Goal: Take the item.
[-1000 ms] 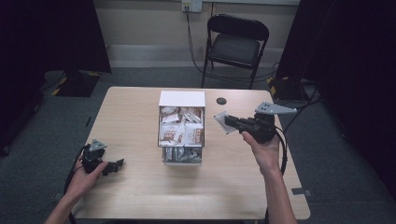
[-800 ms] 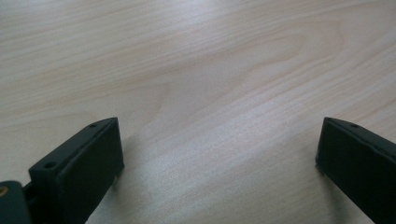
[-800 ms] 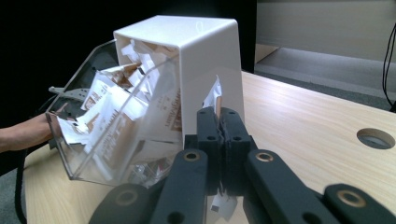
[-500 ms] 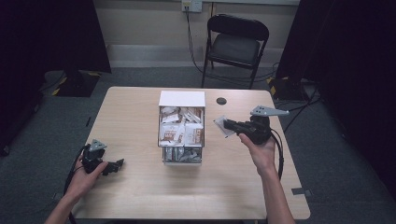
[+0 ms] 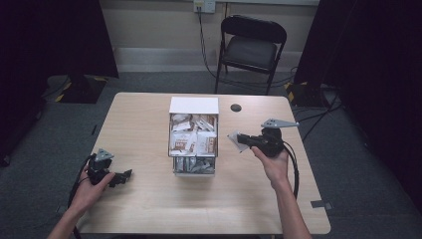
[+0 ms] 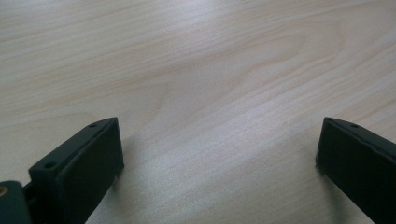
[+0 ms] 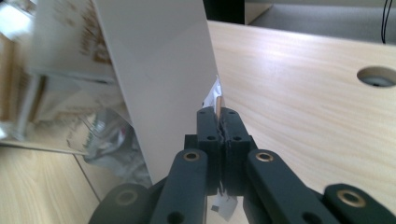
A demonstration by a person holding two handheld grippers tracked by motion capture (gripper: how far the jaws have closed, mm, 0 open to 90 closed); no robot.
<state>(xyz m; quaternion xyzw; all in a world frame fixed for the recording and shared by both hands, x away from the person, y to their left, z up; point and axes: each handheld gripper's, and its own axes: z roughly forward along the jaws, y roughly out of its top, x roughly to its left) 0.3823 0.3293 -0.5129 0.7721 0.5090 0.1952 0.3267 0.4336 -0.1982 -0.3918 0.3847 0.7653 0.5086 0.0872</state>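
Lowered since the earlier frame, the right claw (image 5: 239, 141) stayed clenched on a packet (image 5: 233, 139) beside the box (image 5: 193, 105), presumably for placing, while the left claw (image 5: 125, 176) rested released.

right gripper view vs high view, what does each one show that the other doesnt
The right gripper view shows the right gripper with jaws shut edge-on on a thin packet, right beside the white box wall. The high view shows the left gripper resting open near the table's left edge, the chair behind, and the packets filling the box. Both show the box, the table and its round hole.
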